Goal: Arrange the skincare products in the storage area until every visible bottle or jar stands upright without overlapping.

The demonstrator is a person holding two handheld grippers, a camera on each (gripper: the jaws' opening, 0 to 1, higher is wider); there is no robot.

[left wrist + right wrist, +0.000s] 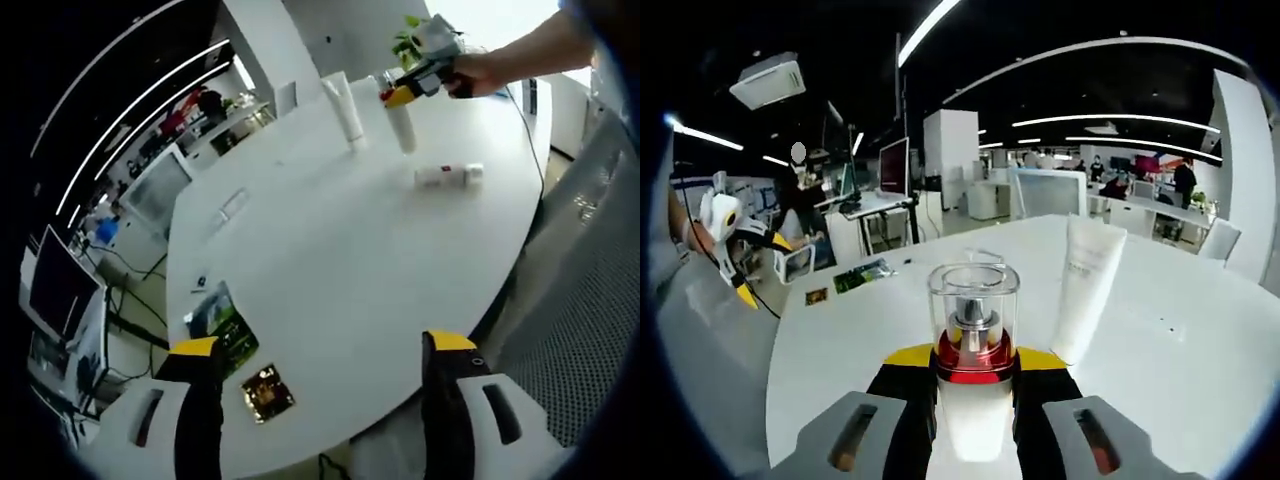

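Note:
My right gripper (975, 360) is shut on a white pump bottle (973, 400) with a red collar and a clear cap. In the left gripper view the same bottle (402, 128) hangs slightly tilted at the far side of the white table (330, 260), held by the right gripper (398, 96) in a person's hand. A white tube (346, 110) stands upright just left of it, also seen as the tube (1087, 285) beside the bottle. A small white bottle (448, 177) lies on its side nearby. My left gripper (322, 346) is open over the table's near edge.
A green card (222, 322) and a small gold-and-black square (267, 392) lie near the table's front edge. A flat white object (233, 205) rests at the left. Office desks with monitors (893, 165) stand beyond the table. The left gripper (735, 250) shows far left.

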